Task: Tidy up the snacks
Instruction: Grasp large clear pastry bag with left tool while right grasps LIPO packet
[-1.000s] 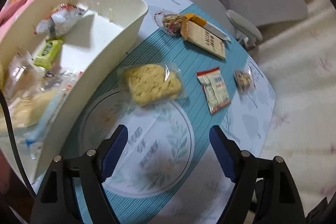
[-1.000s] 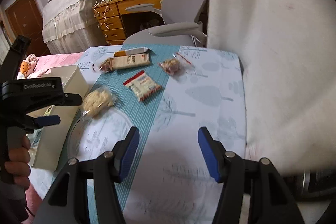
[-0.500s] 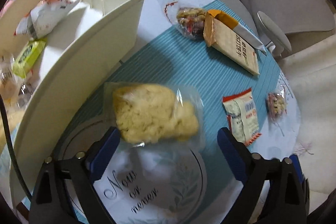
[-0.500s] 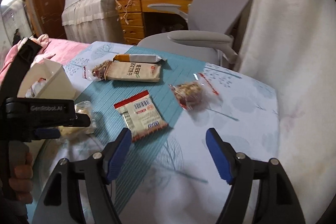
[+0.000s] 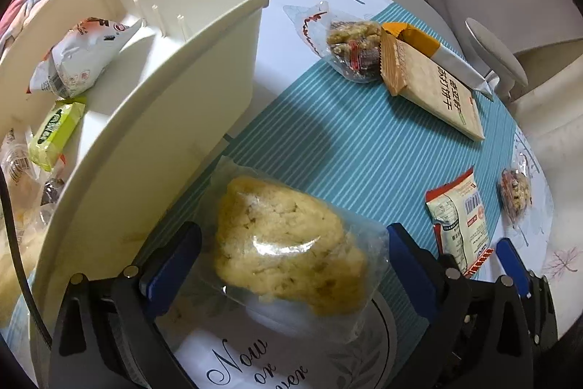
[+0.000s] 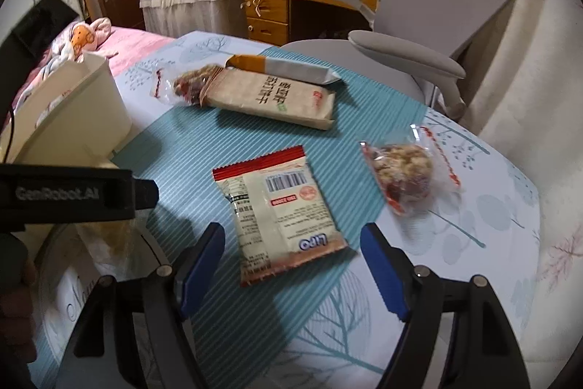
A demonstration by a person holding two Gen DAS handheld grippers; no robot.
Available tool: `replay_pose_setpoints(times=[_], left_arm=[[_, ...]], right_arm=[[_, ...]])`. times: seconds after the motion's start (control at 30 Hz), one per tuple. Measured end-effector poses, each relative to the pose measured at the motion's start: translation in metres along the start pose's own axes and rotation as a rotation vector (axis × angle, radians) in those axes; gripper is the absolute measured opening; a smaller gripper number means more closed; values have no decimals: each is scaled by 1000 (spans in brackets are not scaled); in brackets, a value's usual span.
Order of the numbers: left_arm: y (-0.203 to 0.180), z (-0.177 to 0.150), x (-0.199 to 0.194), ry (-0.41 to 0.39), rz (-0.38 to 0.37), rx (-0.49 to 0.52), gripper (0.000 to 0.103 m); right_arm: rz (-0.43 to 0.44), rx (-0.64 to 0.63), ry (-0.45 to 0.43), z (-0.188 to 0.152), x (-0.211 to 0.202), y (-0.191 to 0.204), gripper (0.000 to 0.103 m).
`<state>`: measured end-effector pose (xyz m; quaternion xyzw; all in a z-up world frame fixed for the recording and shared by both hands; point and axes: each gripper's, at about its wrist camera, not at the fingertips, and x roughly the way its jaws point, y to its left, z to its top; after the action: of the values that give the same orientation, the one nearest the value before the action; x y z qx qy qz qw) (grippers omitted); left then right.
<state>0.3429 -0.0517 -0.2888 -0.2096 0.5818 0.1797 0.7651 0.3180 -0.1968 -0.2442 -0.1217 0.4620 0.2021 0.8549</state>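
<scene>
White plastic makes up the big snack bin (image 5: 171, 119), which stands on the table (image 5: 364, 148) at the left and already holds a few packets. The blue striped table cloth has more snacks lying flat on it.

The tan cracker box (image 6: 277, 97) lies far back, well away from both grippers. A clear bag of nuts (image 6: 404, 174) lies off to the right.

The bread bag (image 5: 288, 246) lies right beside the bin wall. The left gripper (image 5: 295, 261) points down over it, with one blue pad on each side of the bag. Its jaws are opening wide and do not press on the bag, so nothing is held. The bread's long side runs across, from pad to pad.

The red and white packet (image 6: 280, 210) lies just ahead of the right gripper (image 6: 291, 261). Its long side points away from the gripper, so the pads would close on its short side. These jaws are partly open and hold nothing.

I think the left hand is nearer to a grab, and the bin is on its side.
</scene>
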Motion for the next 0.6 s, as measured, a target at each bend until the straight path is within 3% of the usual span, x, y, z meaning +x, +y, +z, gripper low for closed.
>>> replay_pose_setpoints(times=[0.27,0.47,0.6], left_arm=[[-3,-10,5,-3,22,57,99],[-2,-20,4,-14,34,90,92],[2,-23,0,-16,24,85,86]], right_arm=[[-27,-20,-3,4,14,10,78],[-4,20,0,4,17,7,77],[0,14,4,3,13,10,63]])
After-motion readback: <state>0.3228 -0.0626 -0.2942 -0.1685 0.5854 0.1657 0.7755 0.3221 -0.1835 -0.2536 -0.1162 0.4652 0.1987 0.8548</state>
